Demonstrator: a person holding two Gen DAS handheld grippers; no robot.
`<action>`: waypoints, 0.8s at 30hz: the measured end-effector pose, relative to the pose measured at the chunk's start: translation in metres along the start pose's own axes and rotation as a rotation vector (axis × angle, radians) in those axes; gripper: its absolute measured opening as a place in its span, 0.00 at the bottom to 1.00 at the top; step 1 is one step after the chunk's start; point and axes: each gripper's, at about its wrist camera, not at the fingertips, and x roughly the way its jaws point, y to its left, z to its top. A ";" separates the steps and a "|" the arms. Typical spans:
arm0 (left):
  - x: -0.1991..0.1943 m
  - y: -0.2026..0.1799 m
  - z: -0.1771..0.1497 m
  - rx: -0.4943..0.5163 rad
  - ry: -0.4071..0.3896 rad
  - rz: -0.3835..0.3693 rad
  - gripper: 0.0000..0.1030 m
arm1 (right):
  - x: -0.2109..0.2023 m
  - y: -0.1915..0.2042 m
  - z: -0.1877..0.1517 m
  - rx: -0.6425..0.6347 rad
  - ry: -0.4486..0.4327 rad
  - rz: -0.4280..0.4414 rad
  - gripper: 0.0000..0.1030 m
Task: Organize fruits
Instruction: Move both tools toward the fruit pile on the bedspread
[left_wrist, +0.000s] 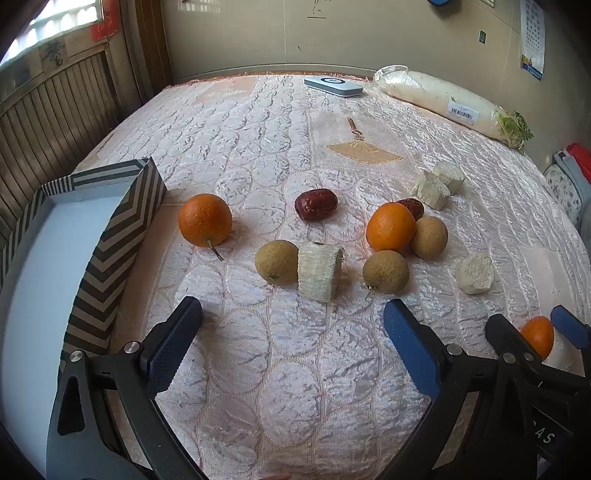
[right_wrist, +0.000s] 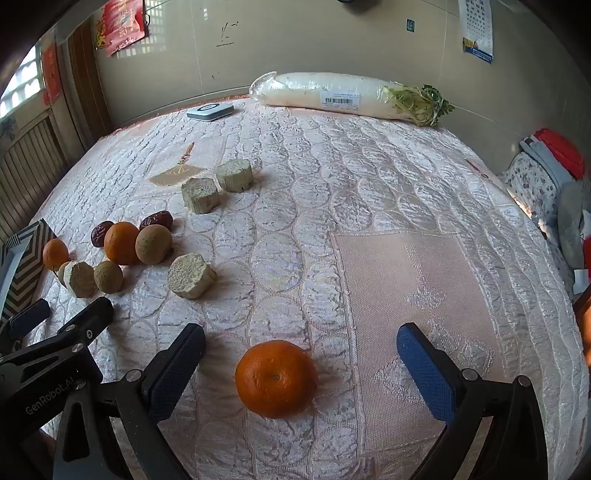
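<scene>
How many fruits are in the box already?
None that show. The striped box looks bare inside, though part of it is out of view. In hand: nothing, but the open right gripper sits around a lone orange without touching it. The left gripper is open too. Left: two more oranges, the brown round fruits and red dates still on the cloth.

Shiny quilted cloth (right_wrist: 295, 206), dimpled orange (right_wrist: 276, 378) peel
</scene>
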 end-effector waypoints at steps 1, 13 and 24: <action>0.000 0.000 0.000 0.000 0.000 0.000 0.96 | 0.000 0.000 0.000 0.000 0.000 0.000 1.00; -0.019 0.007 -0.006 0.004 0.003 -0.013 0.96 | -0.007 -0.003 -0.001 0.003 -0.010 -0.012 1.00; -0.077 0.009 -0.006 0.036 -0.162 -0.064 0.96 | -0.071 -0.005 0.000 0.023 -0.155 -0.021 1.00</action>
